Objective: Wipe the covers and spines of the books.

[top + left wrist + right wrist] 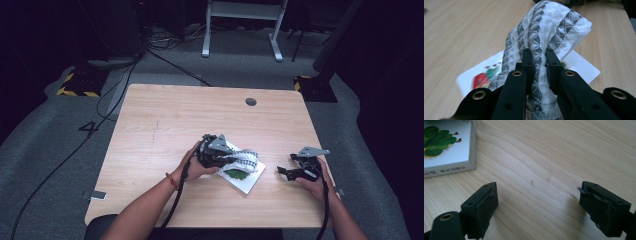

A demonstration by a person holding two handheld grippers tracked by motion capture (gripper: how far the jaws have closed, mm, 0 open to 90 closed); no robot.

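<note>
My left gripper (226, 156) is clamped on a white cloth with grey patterned bands (246, 159); in the left gripper view the two black jaws pinch a bunched fold of it between them, and the rest of the cloth (549, 27) rises and fans out toward twelve o'clock. My left hand (196, 165) wraps the gripper's body from the seven o'clock side, the forearm coming in from the bottom edge and slanting up toward one o'clock, a red band at the wrist. The gripper points across the table toward three o'clock, its grey plate on top.

The cloth lies over a flat white box (247, 181) printed with a green leafy picture, a little below the middle of the wooden table (165, 115). In the left gripper view the box (584, 67) sits under and behind the cloth, with colourful print at its eight o'clock end.

My right gripper (290, 171) rests well apart from the box, at its three o'clock, near the table's right edge. My right hand (316, 181) holds it from behind, the forearm entering from five o'clock, and the jaws point toward nine o'clock, at the box. In the right gripper view those jaws stand wide apart over bare wood, nothing between them, and a corner of the box (451, 152) shows at ten o'clock.
</note>
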